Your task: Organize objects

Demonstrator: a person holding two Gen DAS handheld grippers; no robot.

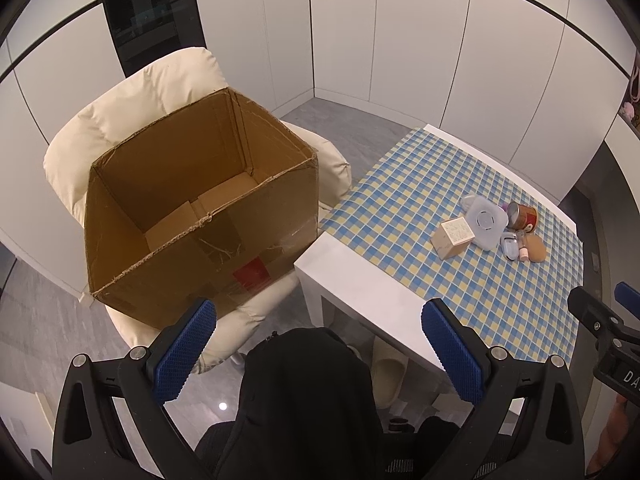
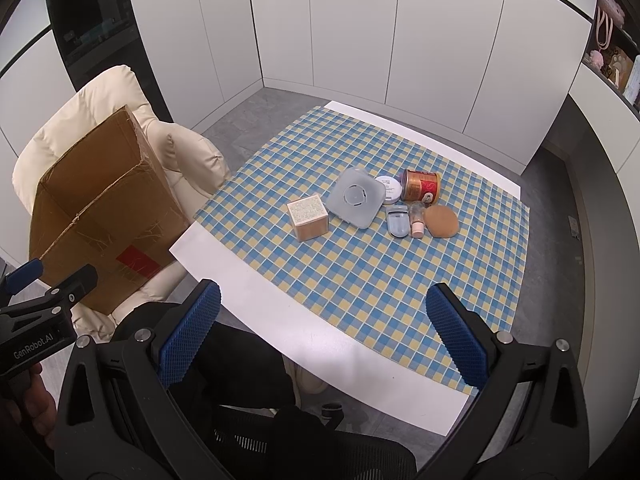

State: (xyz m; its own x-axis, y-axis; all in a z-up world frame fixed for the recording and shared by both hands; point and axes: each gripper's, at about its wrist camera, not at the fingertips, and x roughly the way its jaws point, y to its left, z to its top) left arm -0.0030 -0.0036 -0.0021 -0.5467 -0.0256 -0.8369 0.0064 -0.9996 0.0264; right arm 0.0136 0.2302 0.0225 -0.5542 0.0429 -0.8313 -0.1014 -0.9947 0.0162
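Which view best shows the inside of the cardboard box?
The left wrist view: the cardboard box opens toward the camera, showing its inner walls and bottom flaps. In the right wrist view the box sits at the left edge, mostly outer walls, its floor hidden.

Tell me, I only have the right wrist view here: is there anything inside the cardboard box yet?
Observer: No. The left wrist view looks down into the cardboard box, and only its own bottom flaps show inside.
Operator: And the left gripper? I just see its side at my frame's edge.
Observer: The left gripper is wide open, with nothing between its fingers.
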